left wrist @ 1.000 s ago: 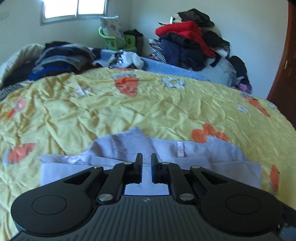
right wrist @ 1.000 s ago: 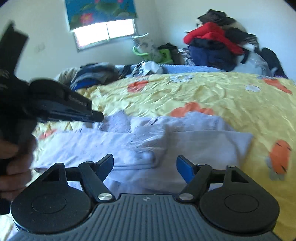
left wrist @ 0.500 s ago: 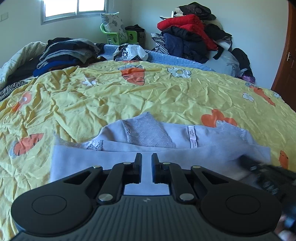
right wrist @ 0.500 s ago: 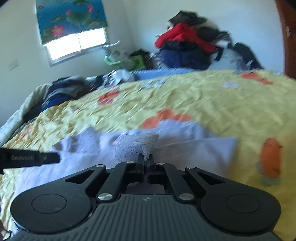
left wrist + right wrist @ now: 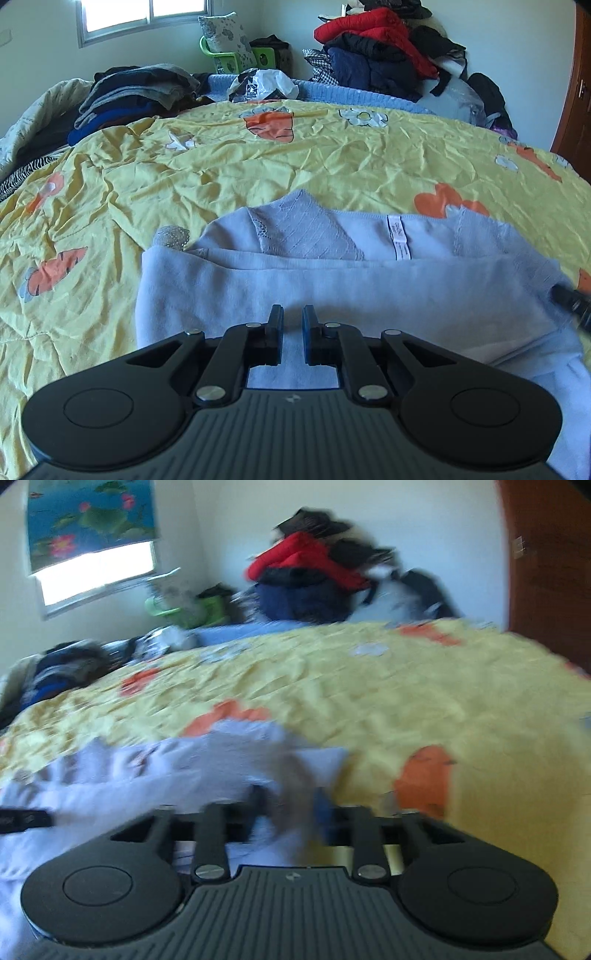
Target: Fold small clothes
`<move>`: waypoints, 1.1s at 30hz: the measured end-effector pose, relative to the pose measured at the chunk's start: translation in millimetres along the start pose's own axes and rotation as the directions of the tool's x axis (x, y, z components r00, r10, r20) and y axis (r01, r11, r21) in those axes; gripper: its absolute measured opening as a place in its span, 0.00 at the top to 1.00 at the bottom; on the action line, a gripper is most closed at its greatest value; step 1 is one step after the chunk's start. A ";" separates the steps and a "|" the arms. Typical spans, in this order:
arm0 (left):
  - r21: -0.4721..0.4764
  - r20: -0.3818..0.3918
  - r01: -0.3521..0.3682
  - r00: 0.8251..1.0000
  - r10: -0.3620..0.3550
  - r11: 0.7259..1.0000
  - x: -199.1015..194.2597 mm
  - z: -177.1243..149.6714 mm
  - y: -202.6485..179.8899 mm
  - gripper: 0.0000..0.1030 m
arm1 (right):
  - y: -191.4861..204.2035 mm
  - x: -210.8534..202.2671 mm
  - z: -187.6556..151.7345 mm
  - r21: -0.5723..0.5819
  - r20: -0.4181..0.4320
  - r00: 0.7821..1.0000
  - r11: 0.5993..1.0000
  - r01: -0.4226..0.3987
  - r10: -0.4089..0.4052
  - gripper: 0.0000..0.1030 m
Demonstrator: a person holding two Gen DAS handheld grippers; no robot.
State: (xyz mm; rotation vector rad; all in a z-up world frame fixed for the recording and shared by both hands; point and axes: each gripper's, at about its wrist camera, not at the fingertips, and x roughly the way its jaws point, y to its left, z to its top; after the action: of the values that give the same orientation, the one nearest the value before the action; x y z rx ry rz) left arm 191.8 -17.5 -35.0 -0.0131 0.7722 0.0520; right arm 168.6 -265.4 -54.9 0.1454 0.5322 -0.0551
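Lavender top [image 5: 332, 284] lies part-folded on the yellow bedspread [image 5: 258, 166]. Left gripper [image 5: 293, 321] hovers nearly closed over it, holding nothing; right gripper [image 5: 291, 805], blurred, has just been opening around a sleeve fold. Better to release cleanly, then smooth flat.

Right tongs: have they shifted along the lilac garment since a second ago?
Yes. The right tongs went from the lilac garment's middle to its right edge, nearer the orange print on the yellow bedspread; jaws just reopening around blurred fabric.
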 end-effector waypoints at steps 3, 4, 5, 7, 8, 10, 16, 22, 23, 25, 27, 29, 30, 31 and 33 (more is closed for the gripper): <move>0.009 0.002 -0.004 1.000 0.004 1.000 0.1 -2.4 0.1 0.90 | -0.3 -17.7 1.0 0.026 0.122 0.987 0.994 0.105 -0.107 0.44; 0.010 0.002 -0.005 1.000 0.005 1.000 0.1 -3.0 0.1 0.90 | 2.0 -22.4 1.8 0.017 0.143 0.987 0.998 0.065 -0.067 0.44; 0.010 0.002 -0.006 1.000 0.006 1.000 0.3 -3.2 0.0 0.90 | 7.1 -26.2 2.2 -0.008 0.148 0.989 1.000 -0.022 0.023 0.44; 0.007 0.003 -0.007 1.000 0.007 1.000 0.4 -3.7 -0.1 0.90 | 19.6 -26.7 1.0 -0.060 0.108 0.979 0.984 -0.165 0.171 0.44; 0.006 0.004 -0.009 1.000 0.009 1.000 0.2 -4.0 -0.2 0.90 | 27.1 -22.0 -0.4 -0.078 0.059 0.972 0.972 -0.221 0.226 0.44; 0.003 0.004 -0.012 1.000 0.012 1.000 -0.2 -4.4 -0.5 0.90 | 34.4 -6.4 -4.1 -0.081 -0.037 0.972 0.969 -0.235 0.233 0.44; 0.021 0.016 -0.010 1.000 0.010 1.000 -5.8 -9.5 -3.0 0.90 | 34.6 -13.4 -10.0 -0.071 -0.036 0.993 0.991 -0.117 0.115 0.38; -0.003 0.015 0.003 1.000 -0.003 1.000 -9.3 -13.1 -3.6 0.90 | 52.8 -57.9 -10.2 -0.137 0.027 0.982 0.974 -0.182 0.187 0.24; -0.006 0.015 0.005 1.000 -0.005 1.000 -10.3 -13.5 -3.1 0.90 | 56.5 -58.9 -8.0 -0.137 0.021 0.981 0.973 -0.188 0.193 0.24; -0.007 0.016 0.008 1.000 -0.008 1.000 -12.7 -14.9 -2.1 0.90 | 57.1 -63.9 -11.3 -0.133 0.012 0.980 0.971 -0.198 0.201 0.24; -0.007 0.016 0.008 1.000 -0.008 1.000 -15.4 -16.5 -0.7 0.90 | 54.5 -72.4 -17.5 -0.126 -0.001 0.980 0.972 -0.198 0.200 0.23; -0.011 0.017 0.012 1.000 -0.011 1.000 -19.2 -18.7 1.3 0.90 | 52.8 -75.5 -23.6 -0.119 -0.022 0.979 0.972 -0.204 0.203 0.23; -0.013 0.017 0.014 1.000 -0.014 1.000 -21.1 -20.1 2.5 0.90 | 51.2 -77.7 -27.0 -0.115 -0.030 0.979 0.972 -0.206 0.204 0.23; -0.015 0.018 0.016 1.000 -0.016 1.000 -23.6 -21.8 3.6 0.90 | 49.7 -80.2 -30.2 -0.114 -0.036 0.978 0.972 -0.207 0.204 0.23; -0.017 0.020 0.019 1.000 -0.018 1.000 -28.3 -25.8 6.0 0.90 | 49.2 -85.6 -38.2 -0.115 -0.047 0.978 0.971 -0.209 0.205 0.22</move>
State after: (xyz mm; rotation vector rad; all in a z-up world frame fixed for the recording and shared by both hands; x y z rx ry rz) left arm 153.2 -13.5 -33.7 -0.0364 0.7521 0.0413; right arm 80.2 -209.7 -37.7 0.0847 0.5509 0.1830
